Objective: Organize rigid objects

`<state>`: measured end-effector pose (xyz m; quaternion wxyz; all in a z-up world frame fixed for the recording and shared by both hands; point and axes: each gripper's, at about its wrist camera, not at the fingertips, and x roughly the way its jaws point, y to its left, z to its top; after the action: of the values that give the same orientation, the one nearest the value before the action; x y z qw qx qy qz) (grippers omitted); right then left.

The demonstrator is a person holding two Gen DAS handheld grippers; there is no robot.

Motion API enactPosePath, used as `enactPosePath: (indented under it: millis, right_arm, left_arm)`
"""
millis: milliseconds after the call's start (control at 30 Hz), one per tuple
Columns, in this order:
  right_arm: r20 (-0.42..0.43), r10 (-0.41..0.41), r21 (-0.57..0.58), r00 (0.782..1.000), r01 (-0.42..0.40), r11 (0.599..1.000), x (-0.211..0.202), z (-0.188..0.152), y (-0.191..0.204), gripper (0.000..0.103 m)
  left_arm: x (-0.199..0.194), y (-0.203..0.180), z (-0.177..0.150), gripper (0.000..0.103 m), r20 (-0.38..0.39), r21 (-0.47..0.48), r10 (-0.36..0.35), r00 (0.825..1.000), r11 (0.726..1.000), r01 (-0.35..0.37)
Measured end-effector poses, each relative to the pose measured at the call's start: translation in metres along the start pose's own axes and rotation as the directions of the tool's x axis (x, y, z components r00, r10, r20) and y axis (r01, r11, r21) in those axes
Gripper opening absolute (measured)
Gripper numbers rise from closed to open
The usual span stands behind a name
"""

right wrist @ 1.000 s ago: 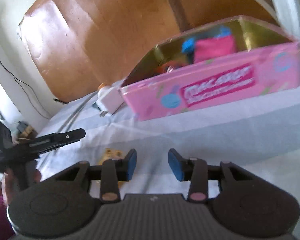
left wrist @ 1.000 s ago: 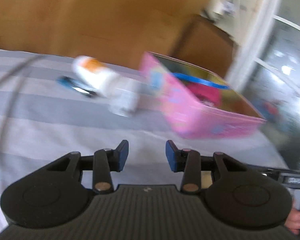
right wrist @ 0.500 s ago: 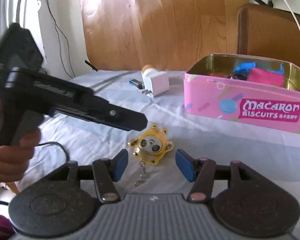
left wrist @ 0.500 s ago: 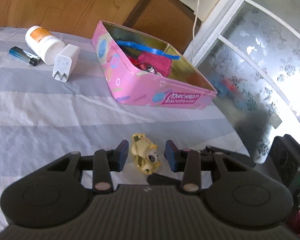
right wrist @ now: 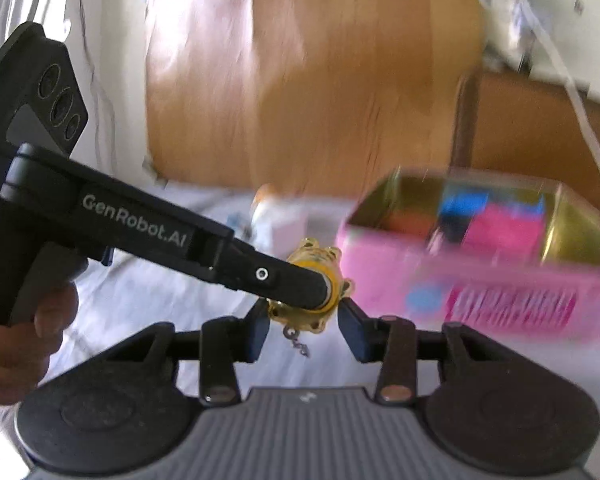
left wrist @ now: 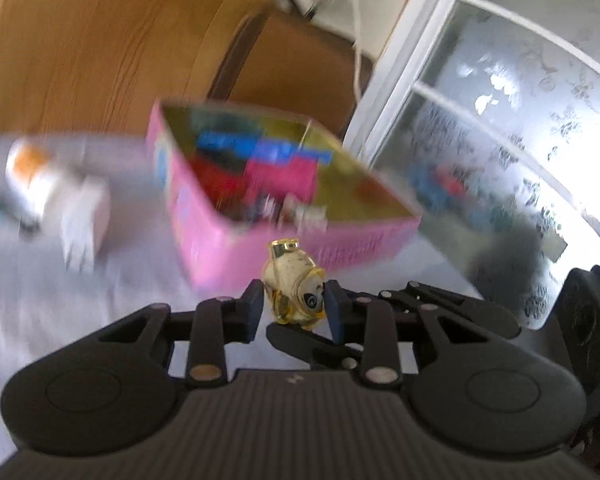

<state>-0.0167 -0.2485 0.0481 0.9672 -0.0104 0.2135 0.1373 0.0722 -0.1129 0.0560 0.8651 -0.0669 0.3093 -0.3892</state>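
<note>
Keychain point(left wrist: 294, 290), golden panda charm: clamped between the closing blue pads of the left gripper point(left wrist: 293, 310), pink tin point(left wrist: 284, 240) at 12 o'clock. Right wrist view: right gripper point(right wrist: 303, 326) jaws closing on either side of the same keychain point(right wrist: 314, 280), contact not discernible; tin point(right wrist: 480, 284) at 2 o'clock.

Left tool point(left wrist: 294, 307): jaws closing on a gold charm point(left wrist: 296, 294) between the pads. Right tool point(right wrist: 303, 330): jaws closing, crossing beneath the left tool's tip. Hand point(right wrist: 18, 344) grips the left tool's handle.
</note>
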Motion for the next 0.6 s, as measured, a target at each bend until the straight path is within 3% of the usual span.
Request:
enactPosePath:
  millis: [167,400,600]
  right_arm:
    - [0.092,-0.096,-0.016,0.991,0.098,0.995,0.02,0.028,-0.017,0.039]
    - [0.005,-0.119,0.054,0.993,0.118,0.992,0.076,0.036,-0.051,0.039]
    - [0.006,-0.19,0.06,0.982,0.19,0.98,0.095,0.031,-0.06,0.046]
  left_arm:
    - [0.035,0.001,0.036,0.035,0.032,0.049,0.03,0.999,0.998,-0.032]
    - [0.089,0.019,0.052,0.035,-0.016,0.026,0.093,0.995,0.995,-0.093]
    - [0.106,0.024,0.054,0.035,-0.011,0.041,0.175,0.985,0.984,-0.174]
